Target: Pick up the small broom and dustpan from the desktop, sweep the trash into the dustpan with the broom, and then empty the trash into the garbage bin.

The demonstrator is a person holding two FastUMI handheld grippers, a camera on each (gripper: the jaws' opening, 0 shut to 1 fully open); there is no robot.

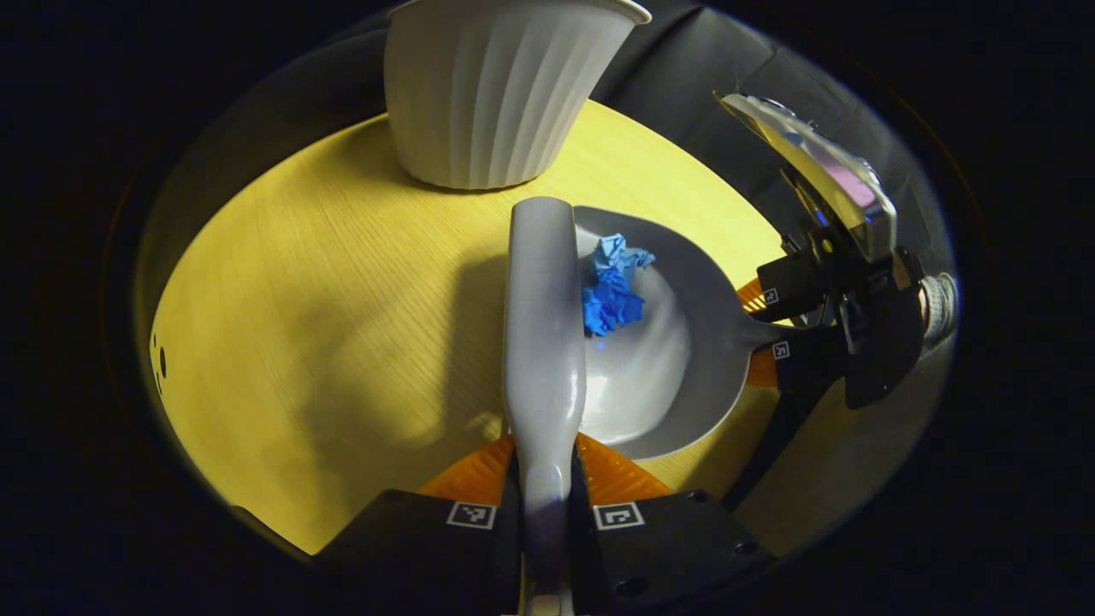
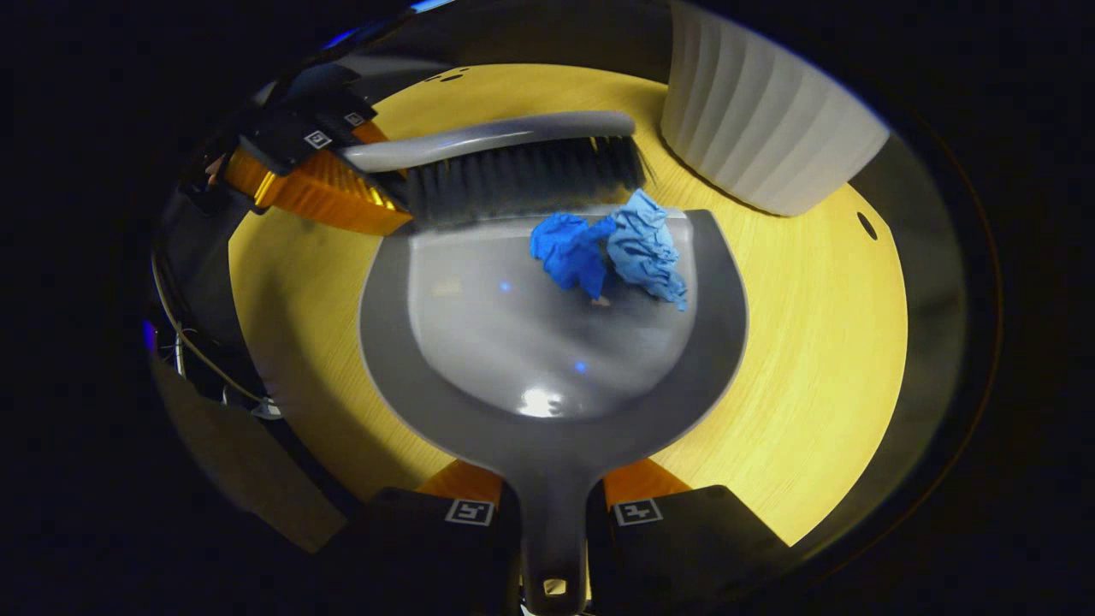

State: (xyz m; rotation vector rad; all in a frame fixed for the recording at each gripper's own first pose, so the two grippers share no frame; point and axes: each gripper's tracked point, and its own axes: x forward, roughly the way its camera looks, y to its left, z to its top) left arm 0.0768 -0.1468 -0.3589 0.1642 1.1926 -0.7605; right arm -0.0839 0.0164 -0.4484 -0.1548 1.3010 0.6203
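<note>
The left claw (image 1: 545, 505) grips the stiff broom (image 1: 541, 342) by its handle, the right claw (image 2: 553, 513) the light, rigid dustpan (image 2: 547, 411) by its; the crumpled blue paper (image 2: 612, 248) inside looks featherlight and could spill if tipped

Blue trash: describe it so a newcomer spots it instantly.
On the yellow wooden desktop, find the grey dustpan held by the right gripper. The blue trash lies near its front lip, beside the broom bristles: crumpled and the only blue thing among grey and white.
</note>
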